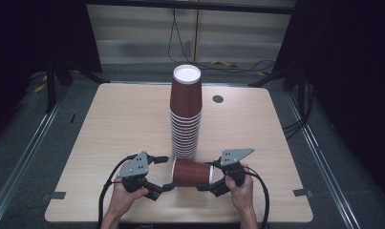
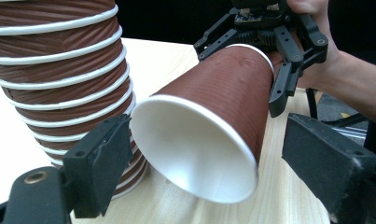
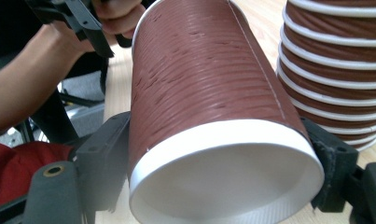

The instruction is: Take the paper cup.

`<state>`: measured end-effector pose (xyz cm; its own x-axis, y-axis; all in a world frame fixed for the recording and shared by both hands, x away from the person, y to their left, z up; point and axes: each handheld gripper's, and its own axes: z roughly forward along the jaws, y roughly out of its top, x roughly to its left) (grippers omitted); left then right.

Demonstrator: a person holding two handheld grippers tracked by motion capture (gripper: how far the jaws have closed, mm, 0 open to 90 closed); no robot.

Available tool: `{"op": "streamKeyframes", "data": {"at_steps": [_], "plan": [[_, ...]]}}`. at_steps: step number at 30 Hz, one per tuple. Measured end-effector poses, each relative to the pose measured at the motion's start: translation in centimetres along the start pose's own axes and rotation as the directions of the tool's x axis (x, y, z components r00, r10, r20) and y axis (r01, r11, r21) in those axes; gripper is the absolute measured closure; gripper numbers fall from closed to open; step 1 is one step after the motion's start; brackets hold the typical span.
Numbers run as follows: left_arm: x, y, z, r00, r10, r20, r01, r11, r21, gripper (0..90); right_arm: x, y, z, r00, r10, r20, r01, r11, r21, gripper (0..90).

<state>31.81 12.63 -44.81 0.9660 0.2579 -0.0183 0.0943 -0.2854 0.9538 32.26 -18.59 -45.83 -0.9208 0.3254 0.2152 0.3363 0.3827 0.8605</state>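
While right tool (image 1: 210, 177) clamps brown cup (image 1: 192, 172), left tool (image 1: 165, 172) gapes (stack (image 1: 186, 114) just behind).

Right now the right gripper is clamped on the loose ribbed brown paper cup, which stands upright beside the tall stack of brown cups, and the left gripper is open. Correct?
One thing is off: the loose ribbed brown paper cup lies on its side, not upright, as the high view shows. The rest holds: the right gripper is clamped on it near its rim, the tall stack of brown cups is beside it, and the left gripper is open.
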Motion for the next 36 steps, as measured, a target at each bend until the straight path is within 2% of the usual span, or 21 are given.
{"op": "streamKeyframes", "data": {"at_steps": [2,5,10,14,15,19,22,23,26,29,32,34,36], "plan": [[0.0,-0.3,0.1,1.0000,-0.008,-0.001,0.008,0.9999,-0.009,16.1,0.1,-0.2,-0.2,1.0000,-0.001,0.003,0.001,1.000,-0.026,21.3],[-0.1,-0.7,0.2,0.9998,-0.017,-0.007,0.017,0.9998,-0.014,15.8,0.2,-0.1,-0.3,0.9999,-0.007,0.009,0.007,0.999,-0.036,21.3],[-0.1,-0.9,0.3,0.9994,-0.028,0.019,0.029,0.9990,-0.035,15.5,0.3,-0.1,-0.4,0.9998,-0.016,-0.013,0.015,0.998,-0.067,21.3],[0.1,-1.0,0.7,0.9990,-0.042,0.014,0.042,0.9988,-0.025,15.4,0.4,-0.1,-0.4,0.9993,-0.025,-0.028,0.023,0.997,-0.074,21.3],[0.2,-1.1,0.7,0.9986,-0.046,0.026,0.047,0.9985,-0.028,14.7,0.4,0.0,-0.4,0.9991,-0.028,-0.031,0.025,0.997,-0.077,21.3],[0.3,-1.2,1.2,0.9985,-0.038,0.040,0.039,0.9989,-0.027,11.8,0.4,0.0,-0.4,0.9985,-0.034,-0.044,0.030,0.997,-0.074,21.4],[0.3,-1.3,1.6,0.9987,-0.042,0.030,0.043,0.9988,-0.023,2.1,0.5,0.1,-0.3,0.9979,-0.038,-0.052,0.034,0.997,-0.072,21.5],[0.3,-1.4,1.9,0.9979,-0.044,0.047,0.045,0.9989,-0.018,1.9,0.6,0.2,-0.1,0.9975,-0.043,-0.057,0.039,0.997,-0.070,21.4],[0.3,-1.5,2.4,0.9974,-0.034,0.063,0.035,0.9993,-0.010,2.8,0.6,0.3,0.0,0.9968,-0.048,-0.064,0.043,0.997,-0.068,21.4],[0.3,-1.5,2.8,0.9966,-0.044,0.070,0.045,0.9989,-0.010,0.0,0.6,0.3,0.1,0.9968,-0.048,-0.065,0.044,0.997,-0.064,21.4],[0.5,-1.5,3.0,0.9940,-0.050,0.097,0.053,0.9983,-0.025,0.6,0.7,0.4,0.3,0.9968,-0.051,-0.062,0.048,0.998,-0.048,21.4],[0.4,-1.5,3.1,0.9949,-0.050,0.087,0.052,0.9984,-0.022,1.0,0.8,0.4,0.5,0.9962,-0.053,-0.069,0.050,0.998,-0.048,21.4],[0.4,-1.5,3.2,0.9935,-0.048,0.103,0.051,0.9984,-0.025,0.9,0.8,0.4,0.5,0.9963,-0.053,-0.068,0.050,0.998,-0.047,21.4]]}}
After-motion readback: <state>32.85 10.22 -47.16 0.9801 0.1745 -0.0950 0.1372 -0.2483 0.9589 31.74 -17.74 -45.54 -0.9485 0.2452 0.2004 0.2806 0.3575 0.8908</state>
